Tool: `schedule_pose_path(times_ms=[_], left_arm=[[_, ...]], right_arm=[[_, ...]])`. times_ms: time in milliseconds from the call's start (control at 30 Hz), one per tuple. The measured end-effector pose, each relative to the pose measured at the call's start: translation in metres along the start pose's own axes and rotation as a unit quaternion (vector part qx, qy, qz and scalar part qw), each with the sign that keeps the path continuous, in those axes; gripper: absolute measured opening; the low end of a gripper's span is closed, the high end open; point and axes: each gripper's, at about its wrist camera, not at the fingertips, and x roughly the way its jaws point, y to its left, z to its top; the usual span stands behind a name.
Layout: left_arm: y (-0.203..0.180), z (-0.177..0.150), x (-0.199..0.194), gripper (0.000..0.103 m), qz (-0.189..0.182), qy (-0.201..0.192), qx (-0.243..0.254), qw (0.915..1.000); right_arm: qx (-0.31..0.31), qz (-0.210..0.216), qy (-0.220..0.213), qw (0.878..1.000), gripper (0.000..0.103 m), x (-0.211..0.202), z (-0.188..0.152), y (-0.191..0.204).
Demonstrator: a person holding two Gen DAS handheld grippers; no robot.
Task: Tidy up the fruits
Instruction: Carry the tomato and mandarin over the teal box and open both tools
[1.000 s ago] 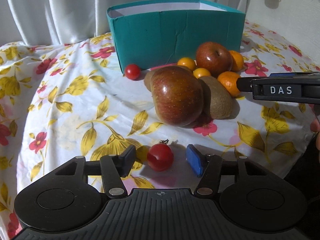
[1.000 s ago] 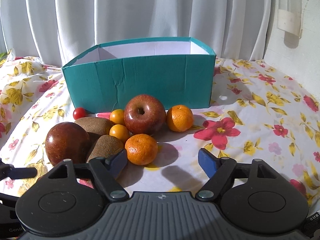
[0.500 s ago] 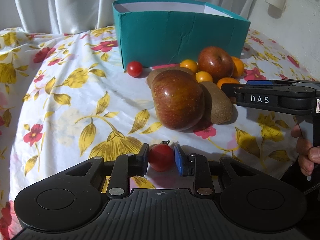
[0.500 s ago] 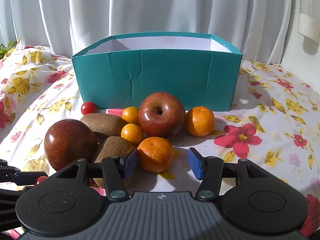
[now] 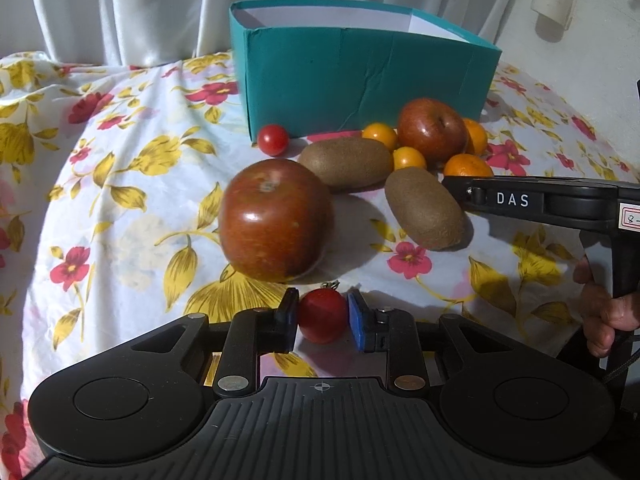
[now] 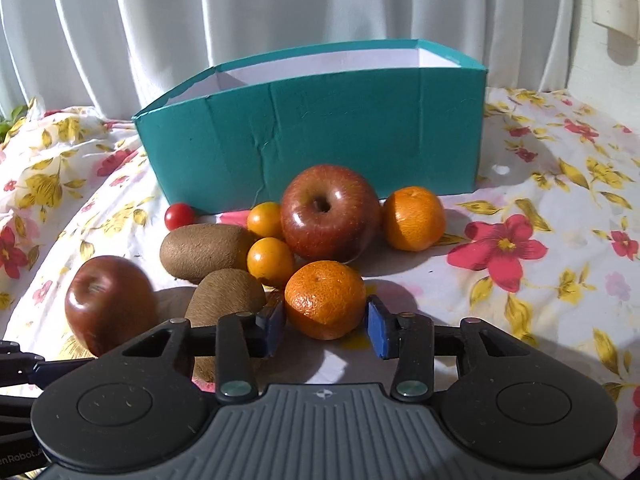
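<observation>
- My left tongs (image 5: 322, 317) pinch a cherry tomato (image 5: 322, 316): both pads touch its sides, and it sits just off or on the floral cloth (image 5: 120, 208) — I cannot tell which.
- Just beyond that tomato stands a dark red apple (image 5: 276, 220), close to my left tongs, stem end up.
- My right tongs (image 6: 326, 320) are drawn in around a mandarin (image 6: 325, 299). The left pad (image 6: 273, 322) looks to touch its skin; at the right pad (image 6: 378, 332) I cannot tell whether there is a thin gap, so I cannot say the grip is made.
- That mandarin rests on the cloth at the near edge of the fruit pile.
- Behind it lie two small yellow fruits (image 6: 270, 256), a second apple (image 6: 330, 213) and another mandarin (image 6: 414, 218), all crowded together and touching or nearly so.
- Two kiwis (image 6: 200, 250) lie to the left of the pile, one behind the other; the nearer one is partly hidden by my right tongs.
- A second cherry tomato (image 6: 179, 216) sits alone by the left front corner of the teal box (image 6: 320, 136).
- The box stands open-topped behind all the fruit, its white inside walls showing; I cannot see its floor.
- From the left view, my right tongs reach in from the right, and my hand (image 5: 604, 316) grips their handle.
- White curtains (image 6: 240, 20) hang behind the table.
</observation>
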Motion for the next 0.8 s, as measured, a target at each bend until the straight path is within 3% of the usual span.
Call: schedule_pose_path(times_ms=[267, 533, 800], left_arm=[[-0.004, 0.008, -0.013, 0.029, -0.020, -0.014, 0.004, 0.9997], [-0.016, 0.047, -0.055, 0.029, -0.044, -0.077, 0.007, 0.9960], [-0.025, 0.127, -0.080, 0.029, 0.041, -0.131, -0.012, 0.9905]], right_arm=[[-0.002, -0.019, -0.027, 0.999, 0.042, -0.021, 0.010, -0.004], [-0.003, -0.019, -0.047, 0.999, 0.042, -0.043, 0.029, -0.004], [-0.003, -0.034, -0.099, 0.995, 0.043, -0.068, 0.076, -0.009]])
